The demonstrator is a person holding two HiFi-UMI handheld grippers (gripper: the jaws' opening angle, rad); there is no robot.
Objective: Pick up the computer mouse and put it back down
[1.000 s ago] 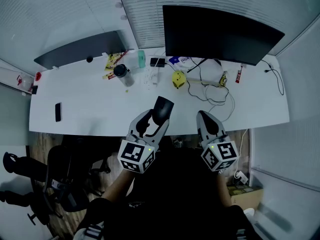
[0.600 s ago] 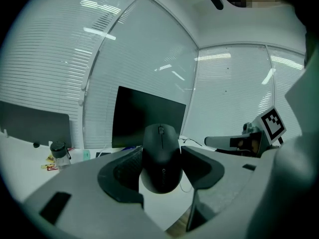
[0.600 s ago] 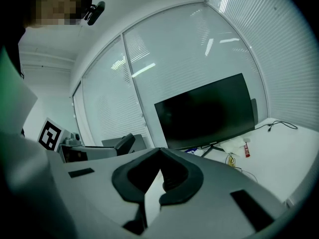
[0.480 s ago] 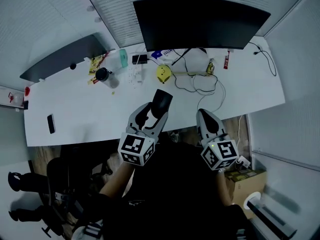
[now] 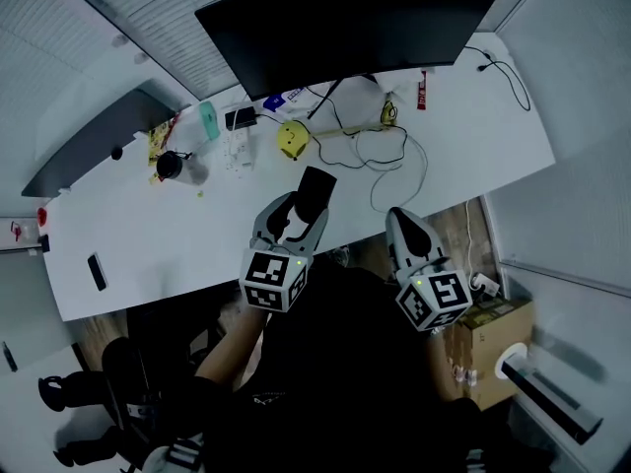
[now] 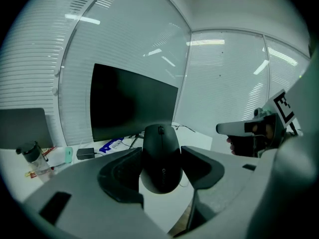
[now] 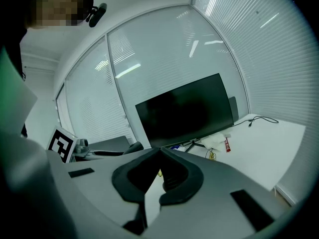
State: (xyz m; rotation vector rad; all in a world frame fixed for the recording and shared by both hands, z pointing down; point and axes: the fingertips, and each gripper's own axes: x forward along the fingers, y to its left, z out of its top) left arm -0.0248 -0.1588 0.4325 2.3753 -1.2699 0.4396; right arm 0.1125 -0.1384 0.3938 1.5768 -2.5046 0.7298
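A black computer mouse (image 5: 312, 193) is held up off the white desk (image 5: 197, 225), clamped between the jaws of my left gripper (image 5: 301, 210). In the left gripper view the mouse (image 6: 161, 158) fills the gap between the two dark pads, its scroll wheel pointing away toward the monitor. My right gripper (image 5: 402, 223) hovers beside the desk's near edge with its jaws together and nothing between them; in the right gripper view the right gripper (image 7: 159, 151) shows its tips meeting.
A large black monitor (image 5: 345, 23) stands at the back of the desk. In front of it lie a yellow round object (image 5: 293, 140), looping cables (image 5: 389, 161), a power strip (image 5: 237, 146), a bottle (image 5: 177, 166) and snack packets. A phone (image 5: 96, 271) lies far left. A cardboard box (image 5: 498, 323) sits on the floor.
The head view has swung, so the desk and monitor now sit tilted and higher in frame. The left gripper still holds the mouse aloft; both grippers stay in nearly the same place.
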